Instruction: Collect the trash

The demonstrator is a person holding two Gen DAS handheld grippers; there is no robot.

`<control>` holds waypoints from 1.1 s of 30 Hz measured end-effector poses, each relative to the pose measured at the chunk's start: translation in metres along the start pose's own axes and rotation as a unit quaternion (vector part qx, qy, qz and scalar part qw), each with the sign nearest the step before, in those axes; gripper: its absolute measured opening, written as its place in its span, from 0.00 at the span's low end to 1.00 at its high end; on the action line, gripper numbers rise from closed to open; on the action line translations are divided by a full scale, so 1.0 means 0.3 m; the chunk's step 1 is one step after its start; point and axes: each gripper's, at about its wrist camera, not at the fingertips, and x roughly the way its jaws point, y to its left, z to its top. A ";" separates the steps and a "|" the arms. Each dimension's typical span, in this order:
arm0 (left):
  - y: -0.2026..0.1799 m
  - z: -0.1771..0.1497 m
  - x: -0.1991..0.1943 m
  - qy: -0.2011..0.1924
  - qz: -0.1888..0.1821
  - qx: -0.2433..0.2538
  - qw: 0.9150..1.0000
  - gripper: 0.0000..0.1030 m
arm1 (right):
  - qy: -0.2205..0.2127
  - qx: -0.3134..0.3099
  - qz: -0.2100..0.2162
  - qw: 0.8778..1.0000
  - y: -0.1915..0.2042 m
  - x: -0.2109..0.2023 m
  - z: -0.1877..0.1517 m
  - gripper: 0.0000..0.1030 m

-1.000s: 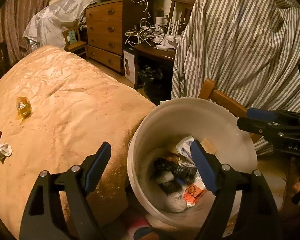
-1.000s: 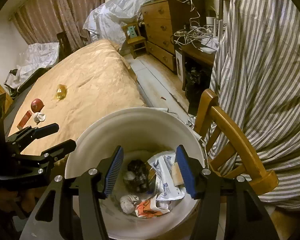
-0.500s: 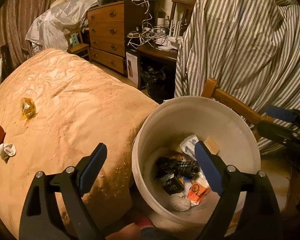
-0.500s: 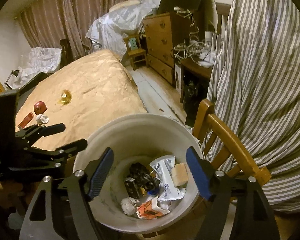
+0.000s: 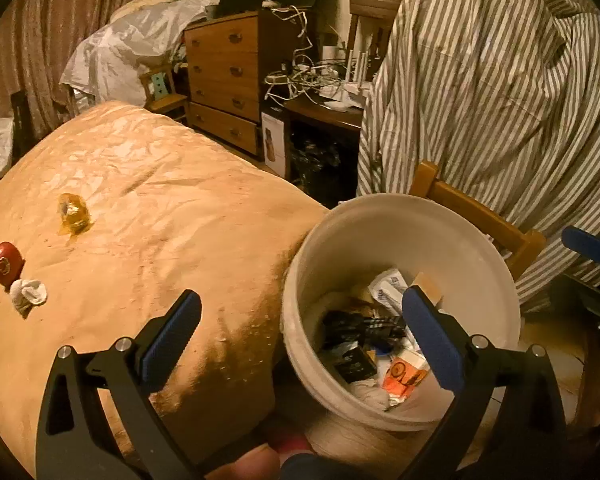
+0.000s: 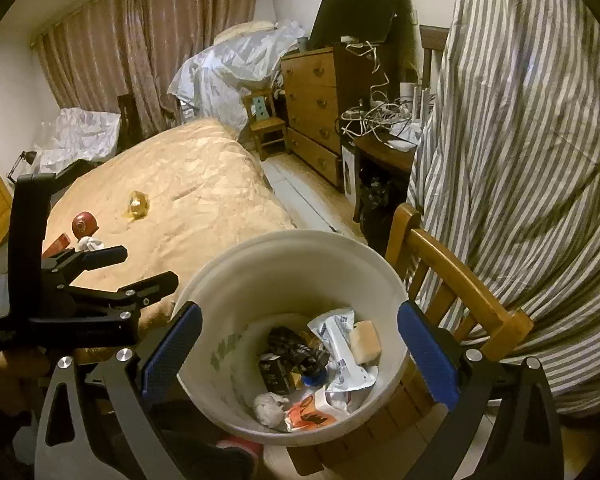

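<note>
A white bucket [image 5: 440,240] [image 6: 284,276] stands on a wooden chair beside the bed's corner. It holds several pieces of trash: wrappers, black packets, a tissue ball, a beige block. On the tan bedspread lie a yellow crumpled wrapper [image 5: 73,213] [image 6: 138,206], a red round thing [image 5: 6,262] [image 6: 84,223], a white tissue wad [image 5: 28,292] [image 6: 90,243] and a red packet [image 6: 58,243]. My left gripper [image 5: 300,300] [image 6: 146,266] straddles the bucket's left rim, its jaws opening with nothing between them. My right gripper [image 6: 299,312] hovers over the bucket, jaws also opening and empty.
A striped cloth [image 6: 520,160] hangs over the wooden chair [image 6: 452,272] at the right. Behind stand a wooden dresser [image 5: 224,76], a desk with tangled cables [image 5: 320,80], a small chair [image 6: 266,128] and curtains. A person's hand [image 5: 256,460] shows at the bottom edge.
Both grippers' jaws have spread much wider. The right gripper has drawn back and up from the bucket, so more of the room shows. The left gripper has shifted slightly.
</note>
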 end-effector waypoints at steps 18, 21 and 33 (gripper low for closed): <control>0.037 -0.046 -0.153 -0.045 0.007 -0.002 0.999 0.95 | -0.072 -0.022 -0.031 0.997 0.113 -0.203 -0.133 0.95; 0.040 -0.063 -0.192 -0.054 0.011 0.000 0.998 0.95 | -0.087 -0.018 -0.035 0.995 0.126 -0.250 -0.167 0.95; 0.052 -0.198 -0.449 -0.115 -0.014 0.002 0.993 0.95 | -0.161 -0.022 -0.057 0.985 0.193 -0.502 -0.298 0.95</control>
